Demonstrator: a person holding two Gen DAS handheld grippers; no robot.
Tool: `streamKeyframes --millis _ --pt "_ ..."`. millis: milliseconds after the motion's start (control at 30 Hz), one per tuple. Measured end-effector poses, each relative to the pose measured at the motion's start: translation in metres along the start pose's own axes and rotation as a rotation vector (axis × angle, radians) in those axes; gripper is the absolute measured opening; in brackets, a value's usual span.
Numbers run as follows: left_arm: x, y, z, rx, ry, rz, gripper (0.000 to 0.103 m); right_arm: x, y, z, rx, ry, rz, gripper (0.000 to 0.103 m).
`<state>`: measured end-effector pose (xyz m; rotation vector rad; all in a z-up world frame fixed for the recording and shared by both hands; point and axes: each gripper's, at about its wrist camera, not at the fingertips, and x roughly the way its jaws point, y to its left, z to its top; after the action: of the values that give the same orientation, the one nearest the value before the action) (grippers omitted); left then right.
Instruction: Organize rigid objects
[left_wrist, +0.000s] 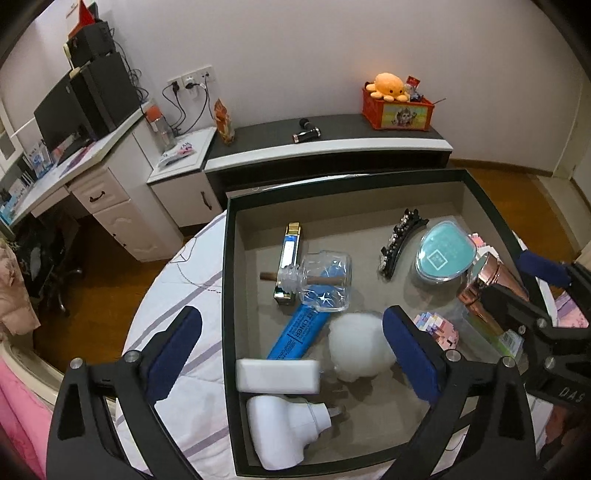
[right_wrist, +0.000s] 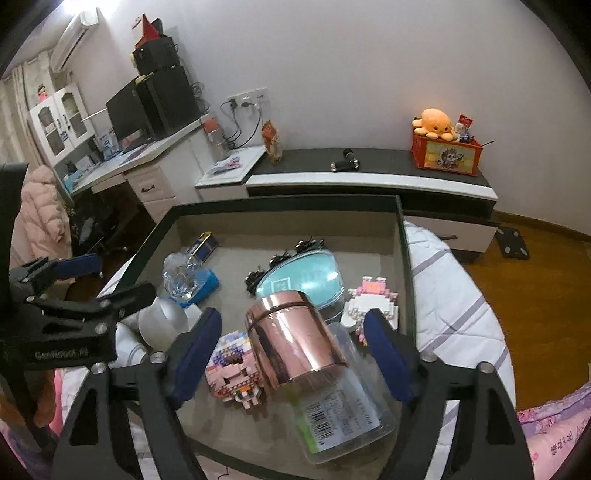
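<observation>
Left claw (left_wrist: 291, 350) spread wide over the dark-rimmed grey tray (left_wrist: 229, 295) on the bed, gripping nothing. Right claw (right_wrist: 291, 350) released, straddling the rose-gold metal canister (right_wrist: 295, 336) lying inside the tray.

The right gripper (right_wrist: 291, 352) stands open around a copper tin (right_wrist: 295, 336) in the dark-rimmed box (right_wrist: 404, 266). A clear plastic case (right_wrist: 343, 413) lies under the tin

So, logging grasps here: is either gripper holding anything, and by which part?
Nothing held. The left gripper and right gripper are both open above the box.
</observation>
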<state>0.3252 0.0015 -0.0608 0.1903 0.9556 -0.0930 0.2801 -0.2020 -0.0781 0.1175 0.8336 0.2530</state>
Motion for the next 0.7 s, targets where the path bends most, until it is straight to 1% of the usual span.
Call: streamKeyframes --millis 133,400,567,700 --pt "0.002 0.002 0.000 -0.010 0.016 0.000 0.100 -0.002 -0.002 0.001 0.009 0.003 0.003 0.081" --pt "-0.003 0.006 -0.003 -0.020 0.007 -0.006 0.101 -0.003 -0.002 0.002 0.000 0.002 -0.012 0.081" --pt "-0.016 0.006 -0.009 -0.030 -0.015 -0.010 0.101 -0.014 0.003 0.000 -0.008 -0.013 -0.007 0.081" --pt "-0.033 0.008 -0.022 -0.044 -0.035 -0.006 0.101 -0.031 0.009 -0.006 -0.015 -0.034 -0.010 0.081"
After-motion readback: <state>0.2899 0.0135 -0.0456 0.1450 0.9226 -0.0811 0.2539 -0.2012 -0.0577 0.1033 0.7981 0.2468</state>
